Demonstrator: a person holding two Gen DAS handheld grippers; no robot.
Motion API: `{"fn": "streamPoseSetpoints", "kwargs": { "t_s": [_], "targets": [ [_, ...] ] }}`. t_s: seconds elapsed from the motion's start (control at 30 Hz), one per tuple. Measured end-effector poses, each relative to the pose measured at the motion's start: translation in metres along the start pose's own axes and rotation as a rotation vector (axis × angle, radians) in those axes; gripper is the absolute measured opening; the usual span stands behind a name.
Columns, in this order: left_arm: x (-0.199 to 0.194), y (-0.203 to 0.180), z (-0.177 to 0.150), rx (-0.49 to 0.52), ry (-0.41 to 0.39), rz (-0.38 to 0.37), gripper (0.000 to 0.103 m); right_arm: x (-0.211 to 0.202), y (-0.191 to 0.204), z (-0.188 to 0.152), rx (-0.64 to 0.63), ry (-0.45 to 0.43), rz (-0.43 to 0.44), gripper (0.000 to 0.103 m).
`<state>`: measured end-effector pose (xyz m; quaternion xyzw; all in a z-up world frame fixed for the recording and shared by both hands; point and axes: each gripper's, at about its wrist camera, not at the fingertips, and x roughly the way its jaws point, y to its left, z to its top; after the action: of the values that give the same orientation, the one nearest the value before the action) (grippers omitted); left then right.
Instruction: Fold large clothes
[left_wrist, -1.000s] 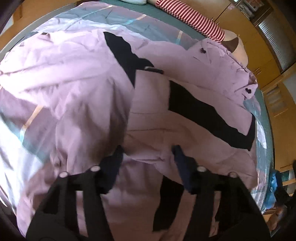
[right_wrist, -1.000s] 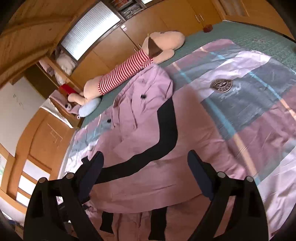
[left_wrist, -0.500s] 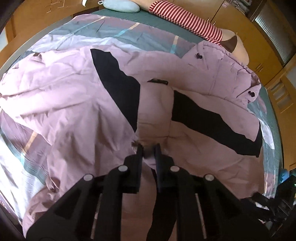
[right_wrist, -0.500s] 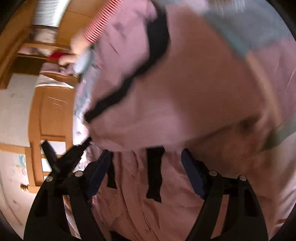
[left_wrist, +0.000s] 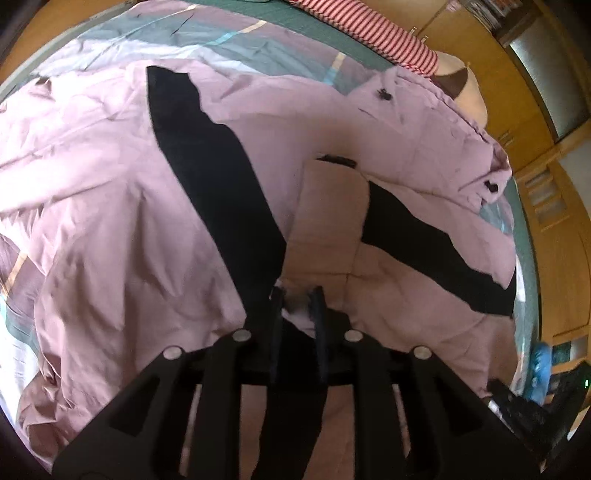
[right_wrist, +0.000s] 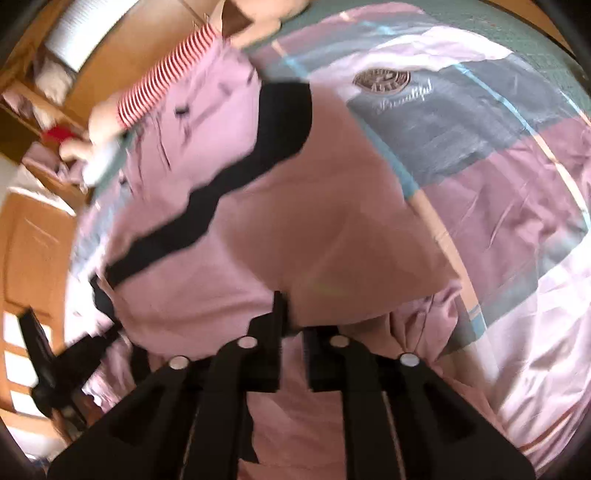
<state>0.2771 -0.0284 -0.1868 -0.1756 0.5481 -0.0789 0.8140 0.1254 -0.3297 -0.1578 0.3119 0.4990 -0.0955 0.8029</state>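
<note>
The right gripper (right_wrist: 291, 314) has closed; both it and the left gripper (left_wrist: 297, 299) pinch the jacket (left_wrist: 110, 192) on the bed (right_wrist: 517, 184).

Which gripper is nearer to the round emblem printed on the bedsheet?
Right. The right gripper pinches the pink jacket on the side where the round emblem lies. The left gripper holds the jacket's middle; its view shows no emblem.

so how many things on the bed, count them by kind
pink jacket: 1
patchwork bedspread: 1
striped plush toy: 1
claws, left claw and right claw, both shut on the jacket: 2
total: 5
</note>
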Motion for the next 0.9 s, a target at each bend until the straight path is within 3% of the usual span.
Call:
{"fn": "streamPoseSetpoints", "kwargs": {
  "t_s": [0.07, 0.13, 0.23, 0.33, 0.37, 0.43, 0.47, 0.53, 0.63, 0.8, 0.9],
  "targets": [
    [0.002, 0.003, -0.001, -0.003, 0.0, 0.019, 0.022, -0.005, 0.003, -0.004, -0.008, 0.043, 0.014, 0.037],
    [0.004, 0.004, -0.005, -0.004, -0.004, 0.036, 0.024, -0.011, 0.003, -0.009, -0.047, 0.066, 0.014, 0.048],
    [0.005, 0.004, -0.013, 0.006, -0.028, 0.084, 0.029, -0.038, 0.022, -0.014, -0.181, -0.018, 0.039, 0.048],
    [0.006, 0.002, -0.019, 0.031, -0.037, 0.129, 0.03, -0.053, 0.046, -0.017, -0.302, -0.166, 0.103, 0.048],
    [0.006, 0.002, -0.02, 0.037, -0.038, 0.135, 0.031, -0.047, 0.051, -0.02, -0.328, -0.188, 0.061, 0.048],
    [0.008, 0.005, -0.02, 0.045, -0.033, 0.134, 0.034, -0.021, 0.055, -0.019, -0.352, -0.173, -0.076, 0.048],
    [0.01, 0.006, -0.02, 0.052, -0.026, 0.128, 0.035, 0.002, 0.052, -0.019, -0.355, -0.122, -0.161, 0.047],
    [0.011, 0.006, -0.019, 0.07, -0.024, 0.126, 0.035, 0.039, 0.043, -0.023, -0.347, -0.02, -0.238, 0.045],
    [0.011, 0.002, -0.022, 0.144, -0.042, 0.158, 0.04, 0.051, 0.046, -0.034, -0.399, -0.052, -0.286, 0.046],
    [0.013, 0.012, -0.026, 0.185, -0.066, 0.118, 0.04, 0.038, 0.051, -0.05, -0.413, -0.125, -0.342, 0.047],
    [0.012, 0.013, -0.028, 0.191, -0.08, 0.112, 0.04, 0.015, 0.06, -0.048, -0.345, -0.175, -0.276, 0.047]
  ]
}}
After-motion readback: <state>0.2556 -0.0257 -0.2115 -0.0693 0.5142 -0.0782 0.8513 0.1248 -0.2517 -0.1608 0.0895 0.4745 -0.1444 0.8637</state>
